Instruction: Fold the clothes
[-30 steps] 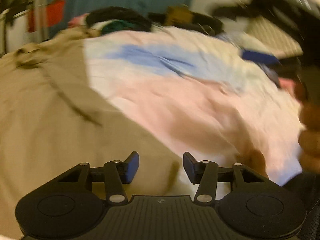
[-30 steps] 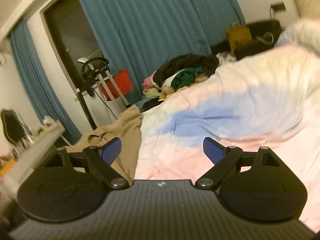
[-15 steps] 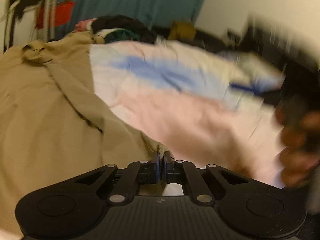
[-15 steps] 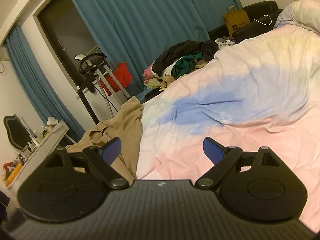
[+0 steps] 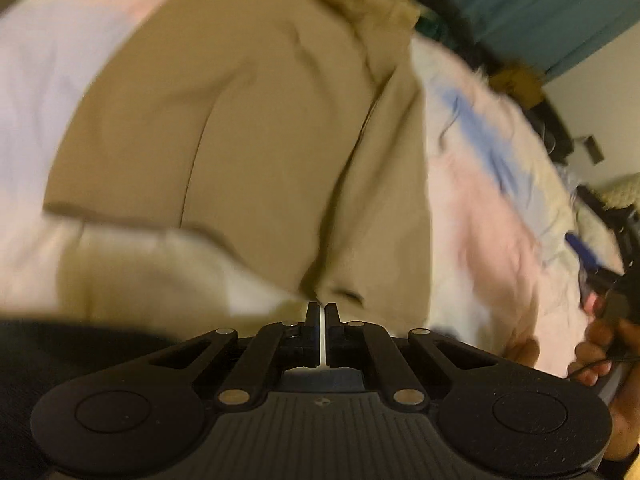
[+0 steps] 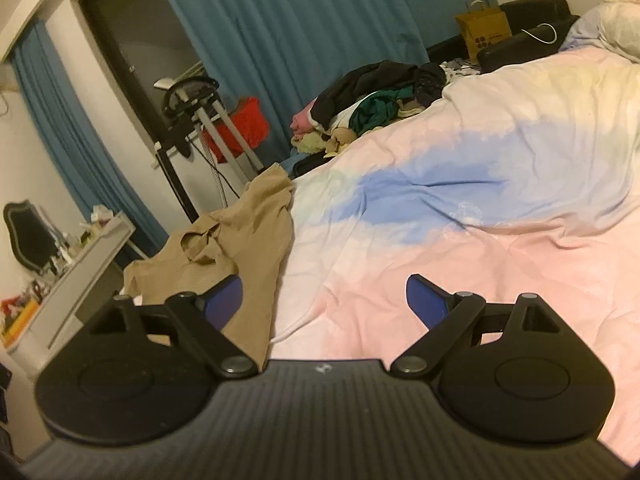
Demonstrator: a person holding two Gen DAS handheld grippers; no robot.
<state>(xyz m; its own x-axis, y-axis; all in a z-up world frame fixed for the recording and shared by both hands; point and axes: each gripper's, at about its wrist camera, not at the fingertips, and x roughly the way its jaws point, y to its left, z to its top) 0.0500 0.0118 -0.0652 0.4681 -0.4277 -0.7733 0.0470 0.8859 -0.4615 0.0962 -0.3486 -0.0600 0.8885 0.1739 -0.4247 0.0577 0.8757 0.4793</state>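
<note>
A tan garment [image 5: 260,120] lies spread over the bed's pastel pink, blue and white cover [image 5: 484,216]; the left wrist view is blurred by motion. My left gripper [image 5: 321,312] is shut on the garment's near edge, and folds in the cloth run toward the pinched tips. In the right wrist view the same tan garment [image 6: 240,236] lies rumpled at the bed's left edge. My right gripper [image 6: 324,300] hovers open over the pink part of the cover [image 6: 500,264], holding nothing. A person's hand [image 5: 600,352] grips the right tool at the far right of the left wrist view.
A heap of mixed clothes [image 6: 376,100] sits at the bed's far end before a blue curtain [image 6: 320,20]. A metal stand with a red bag [image 6: 248,124], a cluttered white dresser [image 6: 80,256], a yellow paper bag [image 6: 484,32] and a pillow [image 6: 616,24] surround the bed.
My left gripper went from open to shut on the tan garment's edge, then swung left with it so the garment now fills its view. The right gripper stayed open and dipped slightly toward the bed.
</note>
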